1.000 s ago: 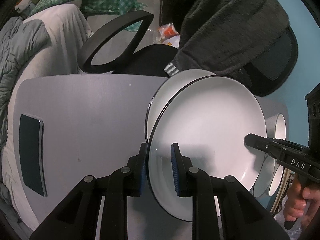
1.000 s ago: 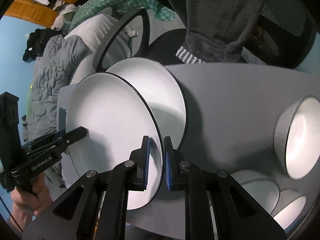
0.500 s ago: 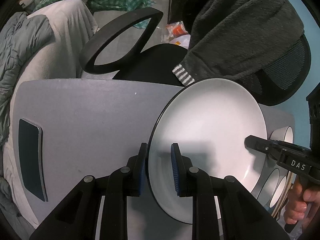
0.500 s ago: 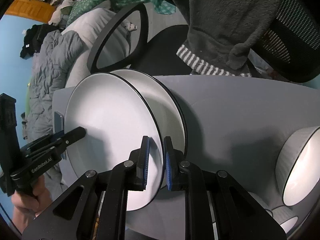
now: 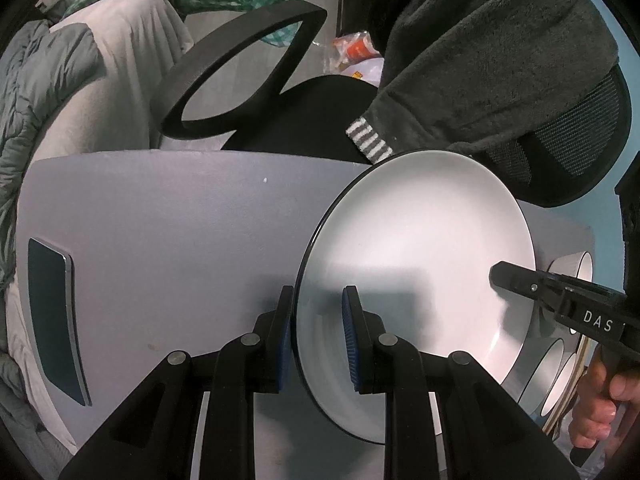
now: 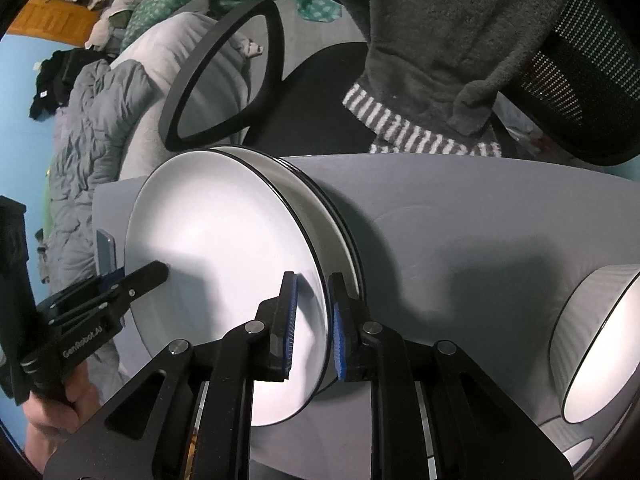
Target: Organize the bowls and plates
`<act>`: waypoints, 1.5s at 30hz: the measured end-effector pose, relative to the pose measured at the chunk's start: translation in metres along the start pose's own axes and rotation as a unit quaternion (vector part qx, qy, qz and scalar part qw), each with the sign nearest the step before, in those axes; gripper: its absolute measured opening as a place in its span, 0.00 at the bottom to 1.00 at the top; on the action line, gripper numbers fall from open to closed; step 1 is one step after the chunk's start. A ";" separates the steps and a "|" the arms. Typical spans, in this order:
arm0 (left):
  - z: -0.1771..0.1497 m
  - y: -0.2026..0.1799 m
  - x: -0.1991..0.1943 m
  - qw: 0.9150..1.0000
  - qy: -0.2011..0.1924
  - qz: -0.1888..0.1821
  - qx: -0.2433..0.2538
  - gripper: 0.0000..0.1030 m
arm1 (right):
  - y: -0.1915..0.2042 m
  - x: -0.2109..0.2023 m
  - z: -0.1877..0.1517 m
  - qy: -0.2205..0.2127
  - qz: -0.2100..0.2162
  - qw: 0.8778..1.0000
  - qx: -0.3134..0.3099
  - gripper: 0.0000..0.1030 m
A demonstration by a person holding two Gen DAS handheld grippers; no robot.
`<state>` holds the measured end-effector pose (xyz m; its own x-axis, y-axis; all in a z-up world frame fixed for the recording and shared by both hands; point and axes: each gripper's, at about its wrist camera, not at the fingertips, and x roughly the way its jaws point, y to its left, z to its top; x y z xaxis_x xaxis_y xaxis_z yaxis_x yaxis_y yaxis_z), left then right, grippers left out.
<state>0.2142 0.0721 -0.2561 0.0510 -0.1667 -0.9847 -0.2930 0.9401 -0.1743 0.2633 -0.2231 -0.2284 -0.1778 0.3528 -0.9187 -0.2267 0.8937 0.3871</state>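
Observation:
A white plate with a black rim [image 5: 420, 240] [image 6: 224, 240] is held tilted just over the grey table [image 5: 180, 240]. My left gripper [image 5: 318, 340] is shut on its near-left rim. My right gripper [image 6: 313, 320] is shut on the opposite rim. Each gripper shows in the other's view: the right gripper [image 5: 498, 276] reaches in from the right, and the left gripper [image 6: 160, 270] reaches in from the left. A second matching plate [image 6: 316, 216] lies right beneath, showing only as a sliver in the right wrist view. In the left wrist view it is hidden.
A grey bowl with a white inside [image 6: 592, 340] stands right of the plates, with more bowls [image 5: 556, 364] near the table's right edge. A dark flat phone [image 5: 52, 320] lies at the table's left end. A black office chair [image 5: 240, 76] draped with a dark fleece stands behind the table.
The held plate has come down and slid over the lower plate, which was partly exposed before and is now almost covered. Both grippers kept their hold.

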 end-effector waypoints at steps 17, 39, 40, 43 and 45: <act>-0.007 -0.008 -0.012 1.000 -0.026 0.002 0.006 0.45 | 0.012 -0.007 -0.002 -0.003 -0.028 1.000 -0.009 0.38; -0.050 -0.022 -0.090 0.993 -0.116 0.012 0.002 0.55 | 0.018 -0.053 -0.023 -0.057 -0.085 0.995 -0.011 0.50; -0.054 -0.023 -0.095 0.992 -0.122 0.011 0.002 0.57 | 0.019 -0.057 -0.027 -0.062 -0.087 0.994 -0.013 0.50; -0.065 -0.026 -0.109 0.991 -0.137 0.007 0.002 0.57 | 0.021 -0.070 -0.042 -0.080 -0.096 0.992 -0.024 0.53; -0.071 -0.027 -0.115 0.990 -0.143 0.007 0.003 0.57 | 0.022 -0.078 -0.052 -0.091 -0.106 0.990 -0.029 0.53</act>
<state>0.1489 0.0447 -0.1383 0.3160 -0.0635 -0.9466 -0.2892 0.9438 -0.1599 0.2223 -0.2457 -0.1444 0.0544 0.2080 -0.9766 -0.2961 0.9374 0.1831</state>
